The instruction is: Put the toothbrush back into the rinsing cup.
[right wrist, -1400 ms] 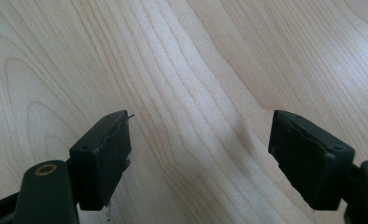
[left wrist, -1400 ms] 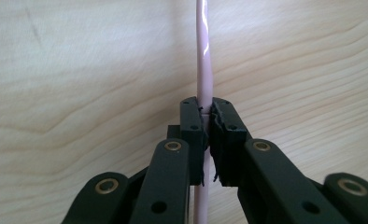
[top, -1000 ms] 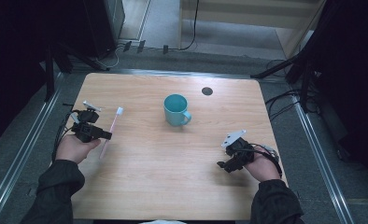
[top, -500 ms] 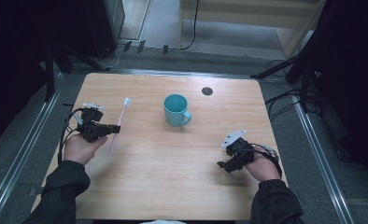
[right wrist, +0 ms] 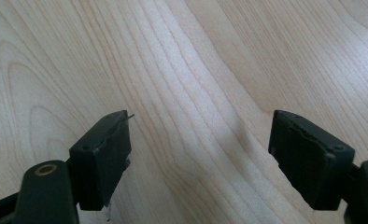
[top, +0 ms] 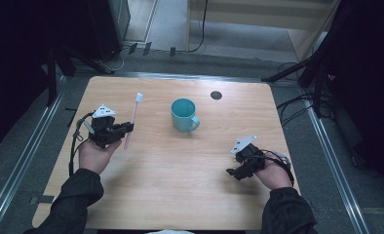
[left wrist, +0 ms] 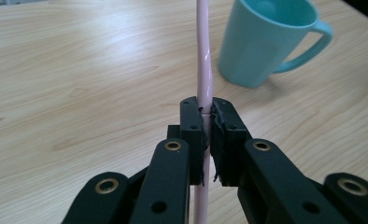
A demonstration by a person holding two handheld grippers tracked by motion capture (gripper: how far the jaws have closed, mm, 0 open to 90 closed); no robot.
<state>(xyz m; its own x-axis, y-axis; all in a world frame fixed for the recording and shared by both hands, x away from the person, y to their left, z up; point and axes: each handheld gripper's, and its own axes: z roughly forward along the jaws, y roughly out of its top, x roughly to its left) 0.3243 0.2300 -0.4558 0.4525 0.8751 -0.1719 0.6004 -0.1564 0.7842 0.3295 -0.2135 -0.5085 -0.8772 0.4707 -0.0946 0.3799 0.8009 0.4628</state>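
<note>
A person's left tongs (top: 127, 127) clamp a pale pink toothbrush (top: 133, 119) near the lower part of its handle, above the left half of a wooden counter (top: 180, 195). In the high view the brush runs lengthwise from about 6 o'clock up to 12 o'clock, leaning a little toward 1, its white head (top: 139, 97) at the far end and its tail poking out just below the jaws. The left gripper view shows the two black jaws pressed together on the handle (left wrist: 203, 70), which rises straight up the middle of the picture.

A teal mug (top: 184, 115) stands upright near the counter's middle, at roughly 3 o'clock from the left tongs and near them but apart, its handle turned toward 4 o'clock. In the left gripper view the mug (left wrist: 266, 42) sits to the right of the brush, mouth open upward.

The right tongs (top: 234, 171) rest low at the right side of the counter, at about 5 o'clock from the mug and well apart from it; the right gripper view shows their jaws spread wide over bare wood, holding nothing.

The left hand is the nearer one to the mug. Dropping the brush in likely calls for carrying it toward 3 o'clock and tipping its long axis over the rim.
</note>
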